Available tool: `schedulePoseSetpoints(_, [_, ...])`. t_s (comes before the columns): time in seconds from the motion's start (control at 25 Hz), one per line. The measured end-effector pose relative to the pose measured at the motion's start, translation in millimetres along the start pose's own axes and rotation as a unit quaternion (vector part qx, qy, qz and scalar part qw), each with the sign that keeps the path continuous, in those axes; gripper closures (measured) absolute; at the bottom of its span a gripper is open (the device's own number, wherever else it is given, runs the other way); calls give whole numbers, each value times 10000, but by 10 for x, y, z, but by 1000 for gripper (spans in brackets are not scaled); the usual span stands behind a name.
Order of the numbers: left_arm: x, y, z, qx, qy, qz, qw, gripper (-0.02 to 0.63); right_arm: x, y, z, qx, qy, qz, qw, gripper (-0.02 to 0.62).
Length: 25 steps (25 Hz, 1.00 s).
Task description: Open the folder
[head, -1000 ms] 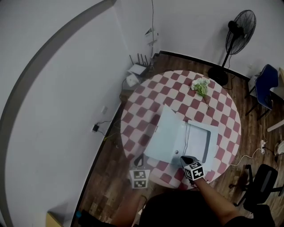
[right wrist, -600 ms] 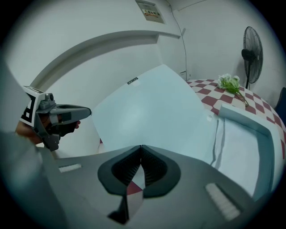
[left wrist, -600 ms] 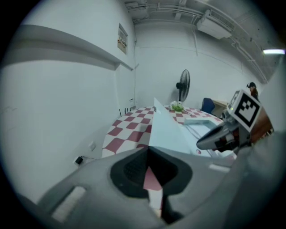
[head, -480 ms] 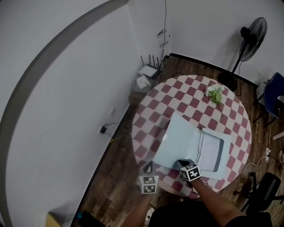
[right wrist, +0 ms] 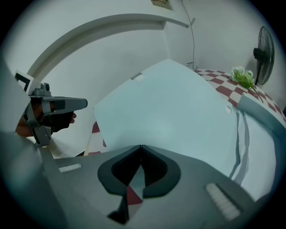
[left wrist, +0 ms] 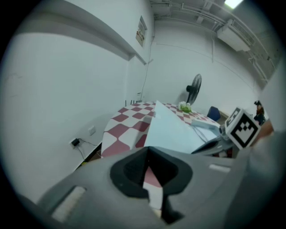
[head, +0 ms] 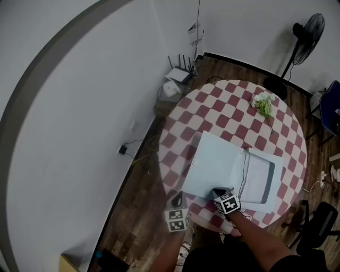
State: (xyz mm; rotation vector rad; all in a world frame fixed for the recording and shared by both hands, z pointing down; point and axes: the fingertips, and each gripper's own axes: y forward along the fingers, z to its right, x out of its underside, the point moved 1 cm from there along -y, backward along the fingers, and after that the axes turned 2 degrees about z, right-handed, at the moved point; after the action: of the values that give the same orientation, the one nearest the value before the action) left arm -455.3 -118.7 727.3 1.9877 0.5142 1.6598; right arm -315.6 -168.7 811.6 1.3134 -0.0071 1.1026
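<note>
Plain white walls (head: pixel 79 106) meet a brown wood-plank floor (head: pixel 133 223). A round surface (head: pixel 212 111) under a red-and-white checked cloth stands close to the near wall. A black pedestal fan (head: pixel 309 29) stands by the far wall, and a white router (head: pixel 178 74) sits low in the corner. There are 2 chairs to the right, a blue chair (head: pixel 333 101) and a black office chair (head: pixel 319 226). A plug (head: pixel 122 150) hangs in a low wall socket. A ceiling light (left wrist: pixel 233 3) is lit.

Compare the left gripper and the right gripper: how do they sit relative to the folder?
The left gripper is at the table's rim, apart from the folder; the right gripper is at the folder's near edge. The left sits beside the folder's left corner, the right nearer its middle. Both have fingers together.
</note>
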Motion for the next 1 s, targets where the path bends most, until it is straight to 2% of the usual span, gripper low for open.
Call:
schedulePoseSetpoints(0.24, [82,113,144,226,-177,-8,9996,601,48,173,56,112,-110,-225,9996,592])
schedulePoseSetpoints(0.52, [125,240,487,654,-30,-38,9978,603,87,273,80,198,-62,-319,9993,592])
schedulePoseSetpoints(0.76, [66,84,789,895,1,130,9959,602,58,158,94,119,331,39,9994,592])
schedulePoseSetpoints(1.0, [-126,11,1086,1055,173,499,9930,602,-85,-366,22,-90,470,780,9958,592])
